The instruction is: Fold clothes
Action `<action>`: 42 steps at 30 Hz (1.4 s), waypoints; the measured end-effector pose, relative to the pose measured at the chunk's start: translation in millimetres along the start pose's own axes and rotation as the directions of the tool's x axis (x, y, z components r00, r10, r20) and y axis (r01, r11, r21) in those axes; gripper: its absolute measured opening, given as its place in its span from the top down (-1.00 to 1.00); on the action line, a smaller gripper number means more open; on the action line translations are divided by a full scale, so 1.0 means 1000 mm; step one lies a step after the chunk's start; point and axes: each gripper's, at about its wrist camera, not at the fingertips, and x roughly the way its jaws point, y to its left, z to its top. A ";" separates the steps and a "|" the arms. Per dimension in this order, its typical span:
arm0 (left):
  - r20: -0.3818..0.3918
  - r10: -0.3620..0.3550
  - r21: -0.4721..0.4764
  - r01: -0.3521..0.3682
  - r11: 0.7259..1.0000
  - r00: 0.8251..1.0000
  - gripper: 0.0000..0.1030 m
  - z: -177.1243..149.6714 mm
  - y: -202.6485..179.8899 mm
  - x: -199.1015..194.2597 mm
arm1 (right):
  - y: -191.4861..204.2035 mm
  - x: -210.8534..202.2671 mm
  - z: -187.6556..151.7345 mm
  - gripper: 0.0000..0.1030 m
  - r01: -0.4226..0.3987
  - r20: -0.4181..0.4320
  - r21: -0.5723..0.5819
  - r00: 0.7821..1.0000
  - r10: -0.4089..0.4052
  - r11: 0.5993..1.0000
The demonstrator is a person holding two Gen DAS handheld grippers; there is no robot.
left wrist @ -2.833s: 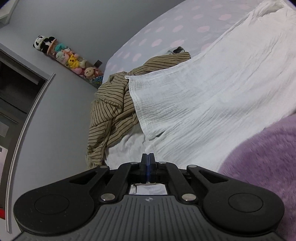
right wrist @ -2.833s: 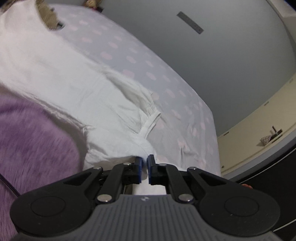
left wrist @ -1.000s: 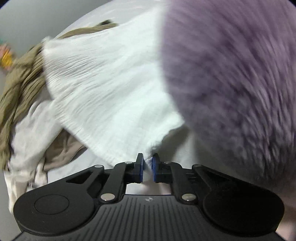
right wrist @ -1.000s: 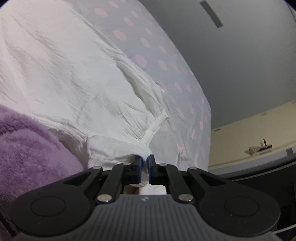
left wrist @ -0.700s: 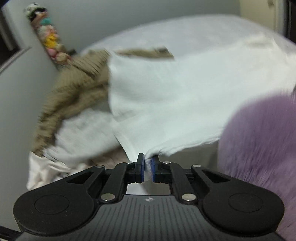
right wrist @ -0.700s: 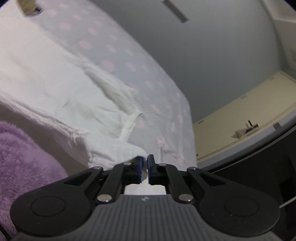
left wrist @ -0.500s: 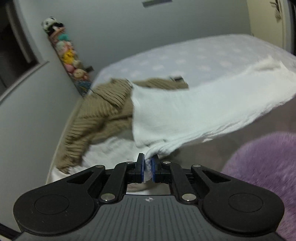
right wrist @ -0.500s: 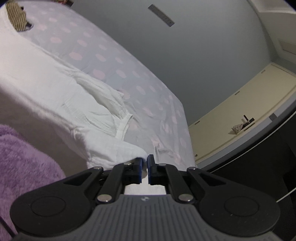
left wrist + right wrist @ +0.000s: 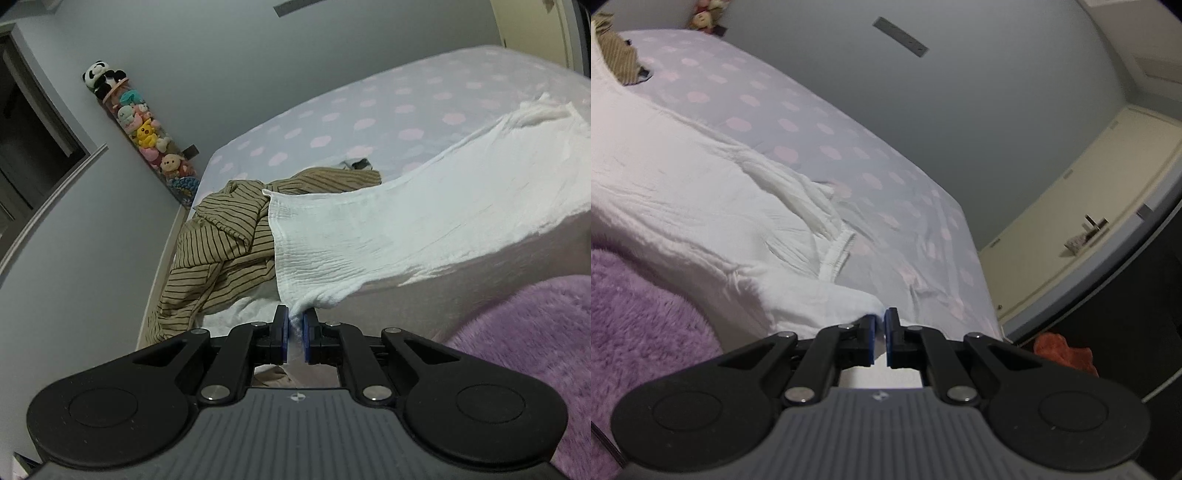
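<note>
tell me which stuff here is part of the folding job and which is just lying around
In the job:
white garment, pinched by left gripper and right gripper
striped brown garment, likely waiting its turn

Lying about:
plush toys against the wall
orange cloth on the floor
purple fleece

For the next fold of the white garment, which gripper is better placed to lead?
Neither clearly. The left gripper and the right gripper each pinch a near corner of the white garment, lifted over the bed, so both should probably carry the edge forward together.
</note>
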 end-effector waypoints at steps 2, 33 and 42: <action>-0.018 0.020 0.000 -0.020 1.000 1.000 0.89 0.007 -0.001 0.010 | 0.000 0.010 0.006 0.89 -0.004 0.004 -0.016 1.000 0.004 1.000; -0.293 0.165 0.060 -0.154 0.986 0.942 0.88 0.148 0.016 0.315 | 0.047 0.306 0.161 0.88 -0.118 -0.120 -0.040 0.986 0.112 0.992; -0.255 0.158 0.001 -0.163 0.987 0.954 0.54 0.147 0.020 0.313 | 0.054 0.315 0.163 0.33 -0.143 -0.139 0.080 0.978 0.153 0.986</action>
